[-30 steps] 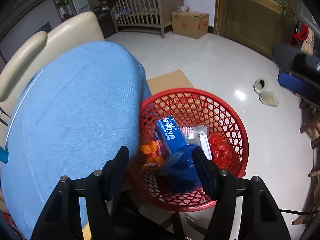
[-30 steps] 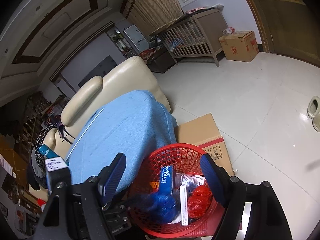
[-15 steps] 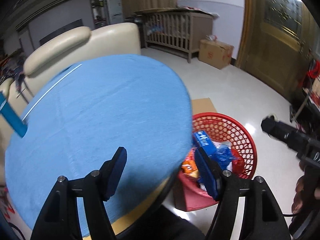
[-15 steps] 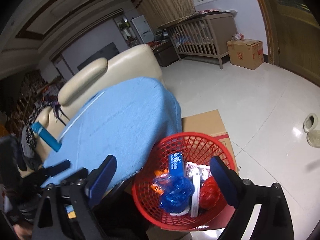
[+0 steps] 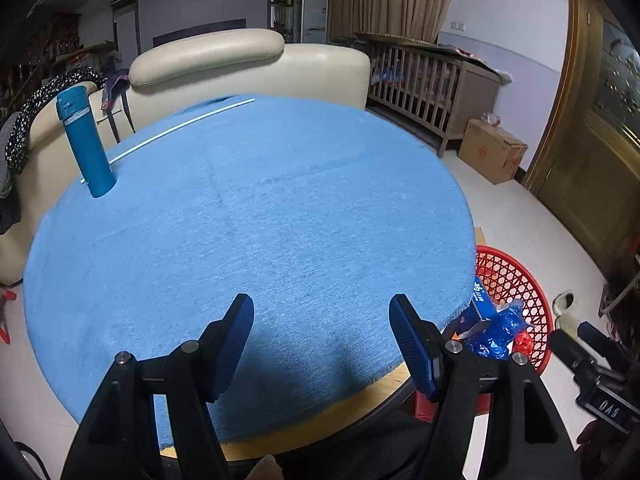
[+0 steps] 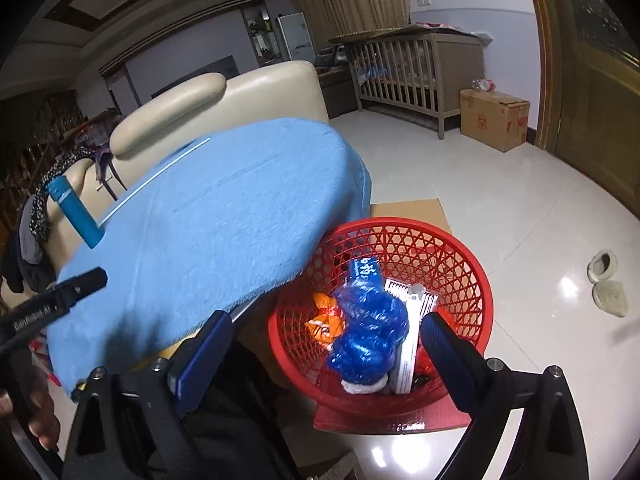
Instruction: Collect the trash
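Both claws, left [image 5: 322, 340] and right [image 6: 326, 354], gape empty. Basket [image 6: 472, 264] trash looks light, crinkly; pinch the blue bag [image 6: 370, 334] by its bunched top.

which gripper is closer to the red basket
Right. The right gripper hangs open right over the red basket; the left gripper is above the blue tablecloth, basket off beside it.

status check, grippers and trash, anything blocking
Left gripper open, empty, over blue tablecloth. Right gripper open, empty, above red basket. Blue bag inside basket. Nothing blocking.
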The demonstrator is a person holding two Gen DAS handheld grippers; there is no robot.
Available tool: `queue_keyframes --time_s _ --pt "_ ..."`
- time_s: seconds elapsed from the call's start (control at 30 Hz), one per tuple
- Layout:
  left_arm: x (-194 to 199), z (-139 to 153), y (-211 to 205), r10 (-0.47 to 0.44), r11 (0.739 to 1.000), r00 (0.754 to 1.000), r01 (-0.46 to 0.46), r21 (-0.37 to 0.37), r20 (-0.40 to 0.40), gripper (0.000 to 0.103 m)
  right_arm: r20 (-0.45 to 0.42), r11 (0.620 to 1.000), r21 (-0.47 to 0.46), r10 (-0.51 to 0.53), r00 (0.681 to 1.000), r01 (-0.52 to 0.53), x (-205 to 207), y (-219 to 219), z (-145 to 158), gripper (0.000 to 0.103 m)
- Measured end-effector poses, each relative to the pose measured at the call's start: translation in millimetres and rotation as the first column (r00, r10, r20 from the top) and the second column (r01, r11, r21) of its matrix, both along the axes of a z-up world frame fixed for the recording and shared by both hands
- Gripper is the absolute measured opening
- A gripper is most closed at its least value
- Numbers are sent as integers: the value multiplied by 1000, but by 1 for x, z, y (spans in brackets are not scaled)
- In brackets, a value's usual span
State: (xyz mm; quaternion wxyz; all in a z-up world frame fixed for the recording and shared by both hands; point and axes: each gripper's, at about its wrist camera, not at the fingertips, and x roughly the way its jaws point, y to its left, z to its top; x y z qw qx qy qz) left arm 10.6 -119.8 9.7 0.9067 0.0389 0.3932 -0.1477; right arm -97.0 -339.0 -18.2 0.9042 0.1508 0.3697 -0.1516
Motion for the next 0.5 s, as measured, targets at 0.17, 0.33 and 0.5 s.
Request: queue_keyframes --time_s 0.17,0.33,0.5 --pt "-9 4 -4 -34 999 999 34 -4 19 71 54 998 -49 -43 998 46 -10 12 8 97" --pt "-15 4 -12 -63 998 997 63 5 33 71 90 992 -104 -56 994 66 -14 24 17 99" --pt "-21 3 -18 -86 996 996 85 14 39 71 76 990 -120 -71 995 79 -14 28 14 99"
